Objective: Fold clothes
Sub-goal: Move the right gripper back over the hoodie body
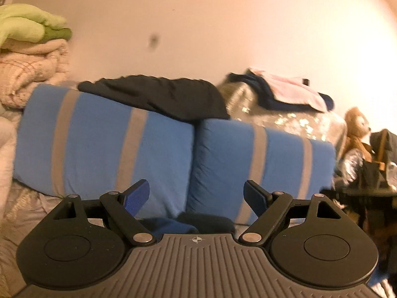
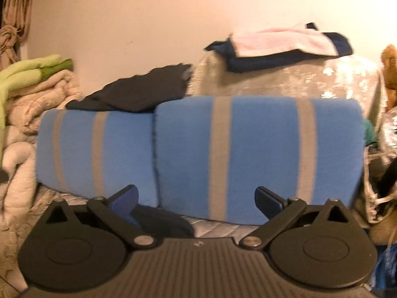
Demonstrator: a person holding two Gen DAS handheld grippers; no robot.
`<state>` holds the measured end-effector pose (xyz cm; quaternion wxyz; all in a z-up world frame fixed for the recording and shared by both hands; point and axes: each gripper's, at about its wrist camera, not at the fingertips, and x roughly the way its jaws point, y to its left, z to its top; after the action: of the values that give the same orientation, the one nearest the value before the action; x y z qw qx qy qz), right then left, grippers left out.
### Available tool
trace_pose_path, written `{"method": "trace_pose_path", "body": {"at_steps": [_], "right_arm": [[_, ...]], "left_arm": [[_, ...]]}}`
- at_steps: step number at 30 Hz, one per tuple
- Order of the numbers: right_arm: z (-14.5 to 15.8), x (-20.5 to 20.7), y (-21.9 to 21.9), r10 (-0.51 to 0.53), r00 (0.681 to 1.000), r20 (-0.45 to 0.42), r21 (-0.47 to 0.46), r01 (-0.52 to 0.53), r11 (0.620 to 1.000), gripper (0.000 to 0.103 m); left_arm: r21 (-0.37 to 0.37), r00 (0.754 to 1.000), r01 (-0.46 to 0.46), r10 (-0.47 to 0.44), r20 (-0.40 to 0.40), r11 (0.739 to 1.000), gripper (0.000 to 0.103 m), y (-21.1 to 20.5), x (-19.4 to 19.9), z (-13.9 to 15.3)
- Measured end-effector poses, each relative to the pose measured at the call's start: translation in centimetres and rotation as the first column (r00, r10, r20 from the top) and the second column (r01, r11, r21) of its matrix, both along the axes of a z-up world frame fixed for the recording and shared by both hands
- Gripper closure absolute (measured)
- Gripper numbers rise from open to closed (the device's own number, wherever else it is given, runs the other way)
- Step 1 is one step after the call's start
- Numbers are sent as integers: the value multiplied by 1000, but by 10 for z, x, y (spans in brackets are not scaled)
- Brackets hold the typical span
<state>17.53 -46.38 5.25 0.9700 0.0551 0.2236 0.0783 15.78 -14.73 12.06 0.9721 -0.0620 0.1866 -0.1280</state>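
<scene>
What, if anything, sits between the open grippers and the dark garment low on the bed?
Nothing visible does. The left gripper and right gripper both stand open and empty, with the dark garment lying just beyond and below their fingers on the bed, in front of the blue pillows. Its near part is hidden behind each gripper body.

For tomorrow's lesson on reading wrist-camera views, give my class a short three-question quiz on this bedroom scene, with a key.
1. True or false: the right tongs grip a garment.
2. What lies on top of the blue pillows with grey stripes? A) black folded garment B) red towel C) white shoe
3. Fill in: the pale pink cloth rests on a dark ____ garment.

Key:
1. False; both the right and left tongs are open and empty.
2. A, the black folded garment.
3. Navy, the dark navy garment.
</scene>
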Motion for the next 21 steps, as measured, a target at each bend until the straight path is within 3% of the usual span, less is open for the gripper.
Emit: {"method": "trace_pose_path", "body": {"at_steps": [4,10,14,21], "right_arm": [[-28,6,28,-11,999,-52,41,13,999,0],[-99,9,57,-80,985,-153,115,99,988,0],[-146,2,69,-105,979,-172,173,135,976,0],[-185,-3,83,-90,977,-195,144,119,982,0]], "left_arm": [[-36,999,-19,17,-50,999,19,18,18,-17],[-134,987,-20,-2,-161,991,20,39,46,-69],[-201,971,-33,-16,-239,979,20,46,71,-106],[-302,939,-53,-56,-340,952,20,55,105,-158]]}}
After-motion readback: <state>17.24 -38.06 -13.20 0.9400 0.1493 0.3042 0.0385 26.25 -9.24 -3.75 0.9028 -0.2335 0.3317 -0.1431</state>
